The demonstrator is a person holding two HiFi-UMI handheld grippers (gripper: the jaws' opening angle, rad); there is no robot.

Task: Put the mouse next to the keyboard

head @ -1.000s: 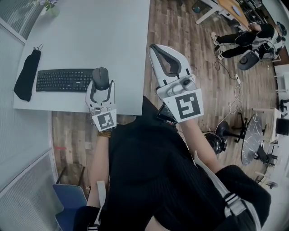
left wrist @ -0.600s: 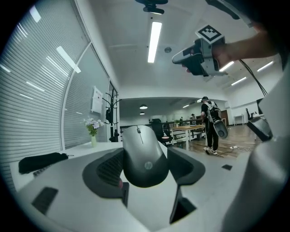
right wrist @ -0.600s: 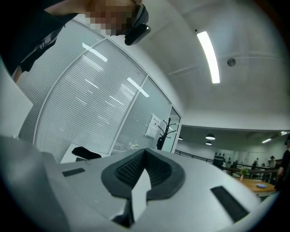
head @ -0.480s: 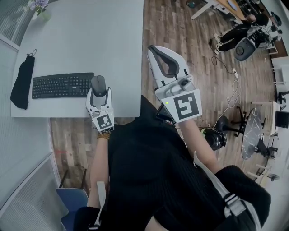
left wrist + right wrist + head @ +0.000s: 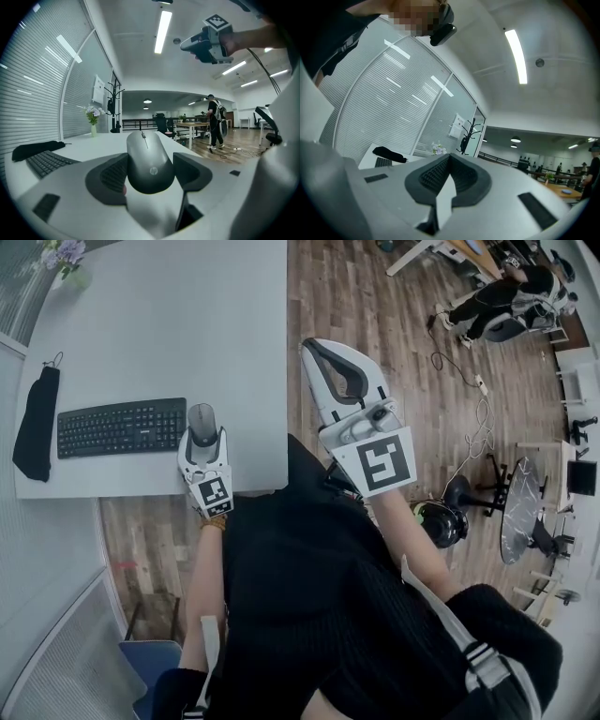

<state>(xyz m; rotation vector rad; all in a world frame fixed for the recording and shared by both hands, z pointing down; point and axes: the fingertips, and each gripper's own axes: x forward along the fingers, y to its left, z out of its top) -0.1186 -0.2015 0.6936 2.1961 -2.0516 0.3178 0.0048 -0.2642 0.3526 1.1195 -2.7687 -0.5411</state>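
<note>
Just right of the keyboard [image 5: 120,427], the mouse [image 5: 201,416] shows only its front half in the head view; its rear lies under the left gripper [image 5: 204,437]. In the left gripper view its underside is hidden, so whether it rests on the table [image 5: 187,315] cannot be told. Far beyond the keyboard, the flowers [image 5: 64,257] are cut by the picture's edge, and the person's black top [image 5: 309,568] covers the table's near corner

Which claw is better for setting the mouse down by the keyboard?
Left. The left claw is shut on the mouse, over the table right beside the keyboard. The right claw is shut and empty, out past the table's edge.
</note>
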